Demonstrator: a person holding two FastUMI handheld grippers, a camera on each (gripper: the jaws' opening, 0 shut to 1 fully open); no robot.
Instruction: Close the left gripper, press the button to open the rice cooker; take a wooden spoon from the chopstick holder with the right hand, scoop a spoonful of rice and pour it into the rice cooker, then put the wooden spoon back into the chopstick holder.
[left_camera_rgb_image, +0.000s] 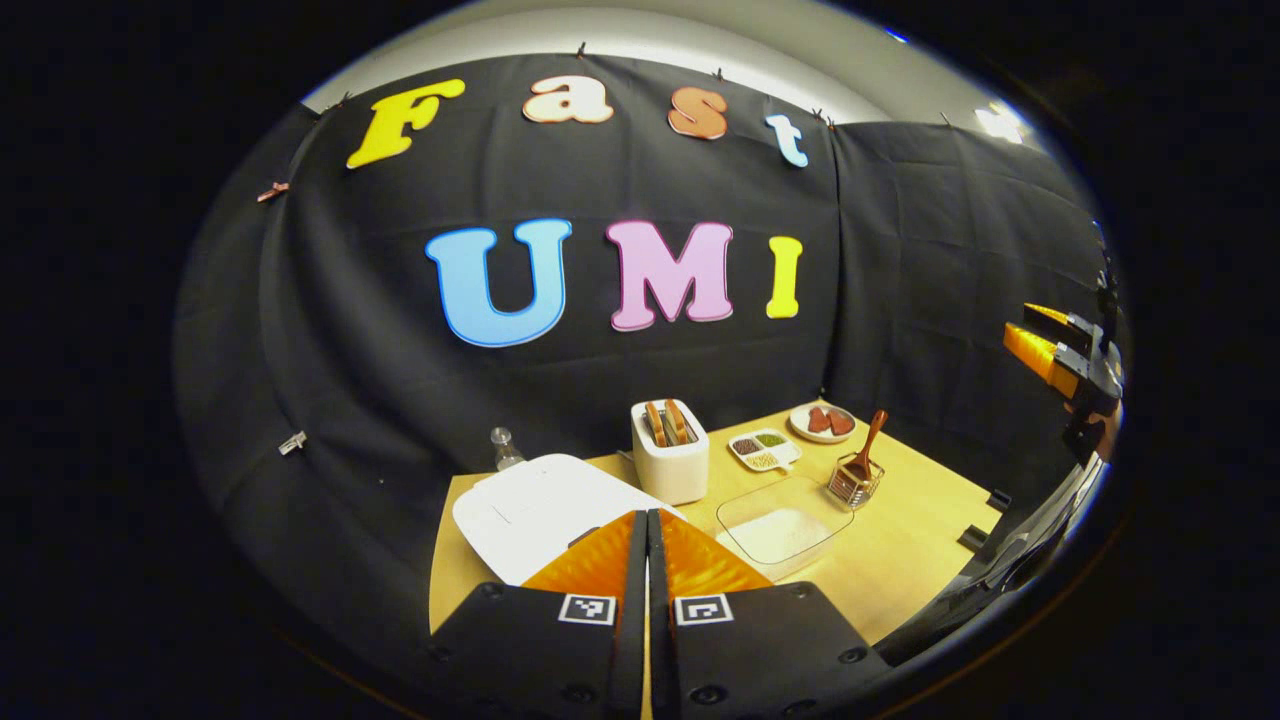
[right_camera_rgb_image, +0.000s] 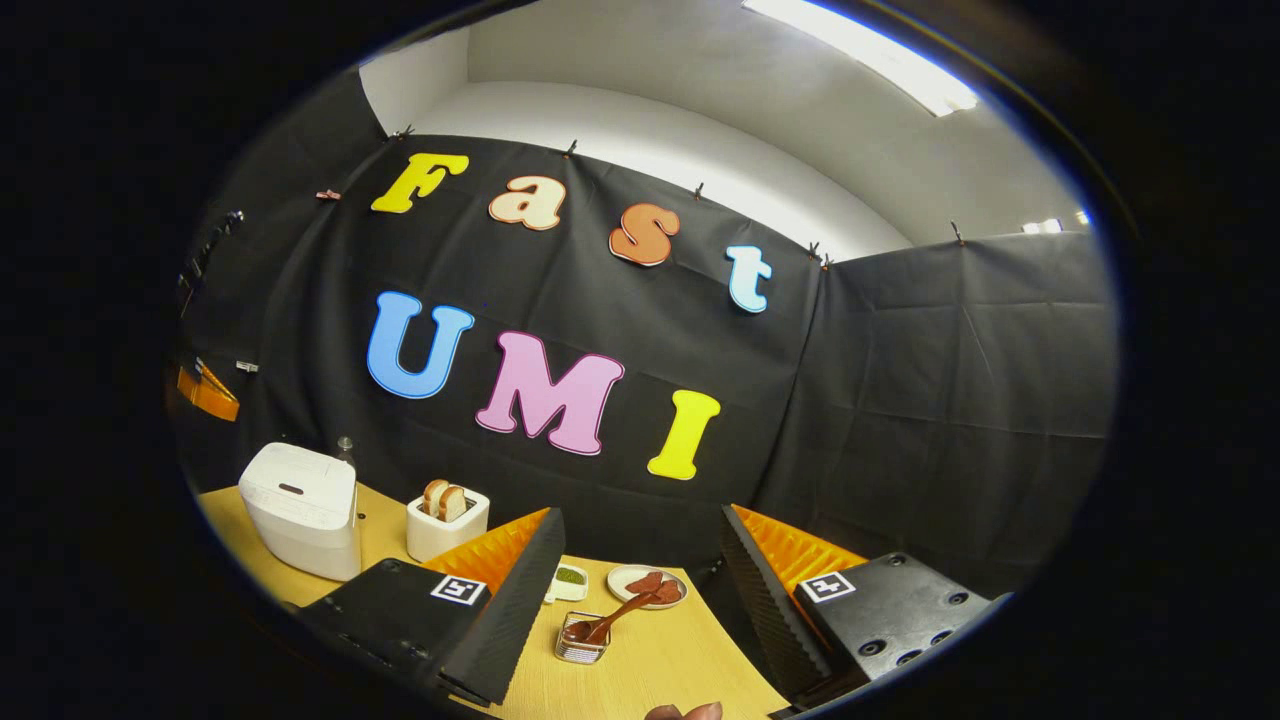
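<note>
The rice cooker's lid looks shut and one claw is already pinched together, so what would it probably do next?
Likely lower the closed left gripper onto the rice cooker to press its button: the lid is down and the fingers hang above it. The wooden spoon sits in the chopstick holder, with the right gripper open.

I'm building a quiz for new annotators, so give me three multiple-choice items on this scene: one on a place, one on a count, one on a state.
1. Where is the wooden spoon?
A. in the chopstick holder
B. in the rice tray
C. on the plate

2. How many bread slices stand in the toaster?
A. none
B. two
C. four

3. The rice cooker lid is:
A. open
B. removed
C. shut

Key: 1 A, its bowl sits in the holder; 2 B, two slices poke out on top; 3 C, the lid lies flat on the body.
</note>
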